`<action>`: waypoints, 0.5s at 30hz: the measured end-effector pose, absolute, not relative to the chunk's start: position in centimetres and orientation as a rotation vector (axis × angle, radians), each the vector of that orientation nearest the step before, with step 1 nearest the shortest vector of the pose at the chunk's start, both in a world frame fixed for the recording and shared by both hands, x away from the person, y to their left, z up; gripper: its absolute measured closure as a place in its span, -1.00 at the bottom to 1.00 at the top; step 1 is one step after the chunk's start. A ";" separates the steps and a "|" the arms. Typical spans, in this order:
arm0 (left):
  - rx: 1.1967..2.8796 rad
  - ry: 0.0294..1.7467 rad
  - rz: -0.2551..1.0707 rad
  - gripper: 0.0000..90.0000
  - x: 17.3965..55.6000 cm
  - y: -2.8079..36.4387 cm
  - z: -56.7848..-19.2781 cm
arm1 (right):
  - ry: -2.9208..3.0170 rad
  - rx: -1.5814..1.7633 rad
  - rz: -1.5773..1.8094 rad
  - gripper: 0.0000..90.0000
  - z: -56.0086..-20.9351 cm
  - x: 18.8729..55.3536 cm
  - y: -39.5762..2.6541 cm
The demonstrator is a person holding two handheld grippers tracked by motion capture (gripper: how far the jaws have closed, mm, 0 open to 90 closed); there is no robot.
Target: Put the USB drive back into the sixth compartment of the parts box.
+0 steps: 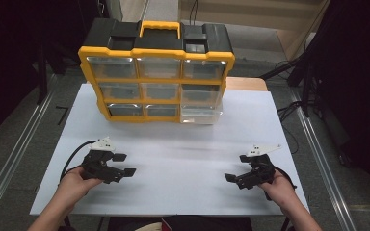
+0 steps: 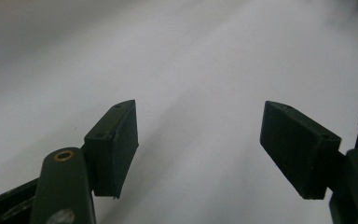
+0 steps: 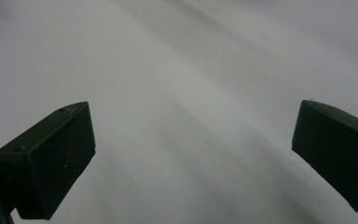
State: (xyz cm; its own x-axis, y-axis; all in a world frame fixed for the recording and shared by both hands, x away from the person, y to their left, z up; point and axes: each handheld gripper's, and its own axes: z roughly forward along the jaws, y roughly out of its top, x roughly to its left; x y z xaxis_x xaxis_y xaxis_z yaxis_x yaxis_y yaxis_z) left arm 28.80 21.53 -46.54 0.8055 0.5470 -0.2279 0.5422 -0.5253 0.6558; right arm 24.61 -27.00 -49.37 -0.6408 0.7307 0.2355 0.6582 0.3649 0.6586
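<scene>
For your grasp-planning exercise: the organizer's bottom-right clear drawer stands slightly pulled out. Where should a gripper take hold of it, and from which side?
Grip the clear drawer by its protruding front lip, coming from the front of the yellow-and-black organizer, the person's side. It juts past the frame there, so open jaws can probably close over its front edge; its sides and back sit inside the frame.

Pretty soft overall, low-res and a bit mushy in the high view. Bright white table (image 1: 183, 168) with mild glare streaks, surroundings sunk in near-black. Faint shadows under the organizer (image 1: 156, 72). Both gripper views dim and greyish, tabletop smeared and hazy, black jaws silhouetted, darker at the corners.
</scene>
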 end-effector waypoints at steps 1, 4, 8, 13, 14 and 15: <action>2.224 0.803 0.010 -0.36 28.7 21.7 -46.6 | 2.515 1.280 1.141 -1.00 -49.4 24.6 -27.0; 2.226 0.809 0.016 -0.36 28.7 22.1 -46.7 | 2.515 1.281 1.142 -1.00 -49.4 24.6 -27.0; 2.225 0.817 0.018 -0.36 28.7 22.1 -46.7 | 2.517 1.279 1.140 -1.00 -49.4 24.6 -27.0; 2.235 0.818 0.018 -0.36 28.7 22.0 -46.8 | 2.517 1.279 1.139 -1.00 -49.4 24.6 -27.0; 2.240 0.816 0.018 -0.36 28.7 22.1 -46.8 | 2.516 1.282 1.141 -1.00 -49.4 24.6 -27.0; 2.236 0.819 0.017 -0.36 28.7 22.1 -46.9 | 2.516 1.281 1.141 -1.00 -49.4 24.6 -27.0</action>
